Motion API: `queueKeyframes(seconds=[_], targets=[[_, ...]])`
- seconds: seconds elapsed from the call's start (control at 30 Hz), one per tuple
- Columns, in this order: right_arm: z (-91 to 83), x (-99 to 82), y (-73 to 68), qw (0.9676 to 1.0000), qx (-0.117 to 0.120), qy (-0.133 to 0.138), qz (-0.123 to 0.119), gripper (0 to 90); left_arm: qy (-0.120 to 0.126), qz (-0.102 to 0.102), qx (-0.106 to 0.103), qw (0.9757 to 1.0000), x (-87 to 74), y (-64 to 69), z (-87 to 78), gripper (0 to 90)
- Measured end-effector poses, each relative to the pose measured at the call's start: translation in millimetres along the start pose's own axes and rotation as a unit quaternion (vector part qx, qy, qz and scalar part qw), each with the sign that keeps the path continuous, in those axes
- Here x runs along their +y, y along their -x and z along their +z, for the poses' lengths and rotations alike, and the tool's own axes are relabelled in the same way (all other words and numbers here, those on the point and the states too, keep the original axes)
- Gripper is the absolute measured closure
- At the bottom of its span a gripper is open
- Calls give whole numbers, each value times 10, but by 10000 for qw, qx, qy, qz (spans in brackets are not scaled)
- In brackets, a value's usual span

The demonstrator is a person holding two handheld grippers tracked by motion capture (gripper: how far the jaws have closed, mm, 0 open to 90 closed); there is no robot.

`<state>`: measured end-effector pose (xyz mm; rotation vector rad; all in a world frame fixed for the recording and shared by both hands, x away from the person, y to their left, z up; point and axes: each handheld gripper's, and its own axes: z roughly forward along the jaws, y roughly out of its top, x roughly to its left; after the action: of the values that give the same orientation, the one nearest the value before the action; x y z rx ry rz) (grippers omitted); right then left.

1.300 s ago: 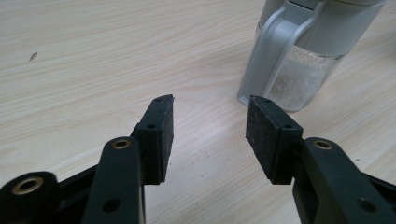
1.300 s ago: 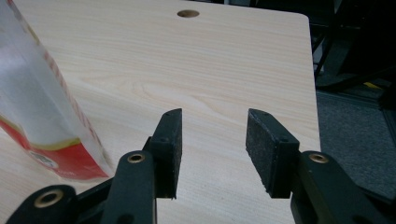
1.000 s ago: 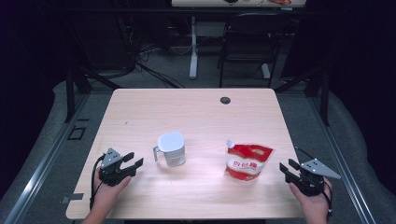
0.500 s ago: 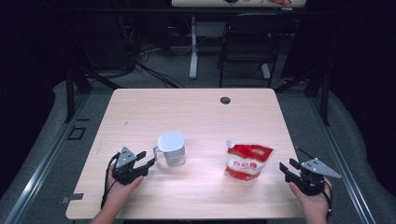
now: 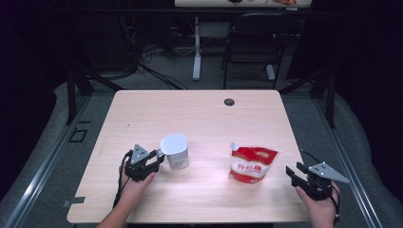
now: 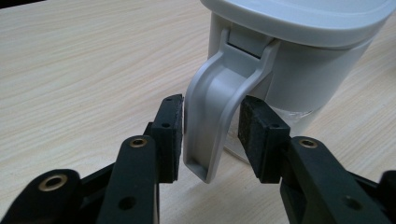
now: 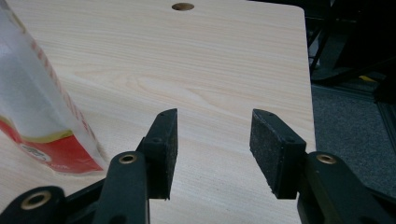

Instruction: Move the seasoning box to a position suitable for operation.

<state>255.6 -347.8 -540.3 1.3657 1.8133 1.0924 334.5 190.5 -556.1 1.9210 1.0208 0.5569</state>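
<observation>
At the near edge of a pale wooden table (image 5: 199,114), a person's two hands each hold a black two-jaw gripper.

At about seven o'clock on the table, the left gripper (image 5: 158,156) points toward three o'clock at a small white jug (image 5: 175,151) with a white lid, which stands upright just left of the table's middle. The jug's handle (image 6: 212,112) faces this gripper, likely so it can be taken from the side without tipping the jug. In the left gripper view, the handle hangs between the two black pads (image 6: 170,135). The jaws have just been closing around it. The left-hand pad looks to be touching or nearly touching the handle, while a slim gap remains on the other side, so the handle is bracketed but not yet clamped.

At about five o'clock, the right gripper (image 5: 293,173) waits at the table's near right corner, aimed toward nine o'clock. Its jaws have just been opening and stand well apart with nothing between them, bare wood showing in the gap. It seems parked, ready for its turn.

Near that gripper, toward the table's middle, a red and white spouted pouch (image 5: 252,164) stands apart from the jug.

Farther off, at twelve o'clock, a small round hole (image 5: 229,101) sits near the table's far edge. Beyond the table a dark chair (image 5: 252,42) stands.
</observation>
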Motion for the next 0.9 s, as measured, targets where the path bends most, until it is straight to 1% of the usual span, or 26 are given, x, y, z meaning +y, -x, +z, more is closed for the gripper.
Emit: queueKeyframes(seconds=[0.23,0.33,0.47,0.53,0.57,0.77,0.9], targets=[[-58,-23,-16,10000,-17,-30,-17,522,-35,-22,10,10000,12,-22,7,685],[-72,-32,-18,10000,8,-12,-8,521,-2,7,63,10000,14,-5,16,692],[-81,-35,-13,10000,9,-10,-5,520,-42,71,77,9999,18,-1,14,698],[-77,-38,-21,10000,-1,36,26,521,-48,103,60,9999,18,2,10,699],[-84,-34,-16,10000,9,-1,-11,521,-62,120,60,9999,18,8,6,700],[-80,-23,-24,10000,39,-16,-54,521,-106,193,19,9998,18,32,-15,702],[-56,-17,-29,10000,80,-5,-46,520,-122,244,-27,9996,15,36,-29,702]])
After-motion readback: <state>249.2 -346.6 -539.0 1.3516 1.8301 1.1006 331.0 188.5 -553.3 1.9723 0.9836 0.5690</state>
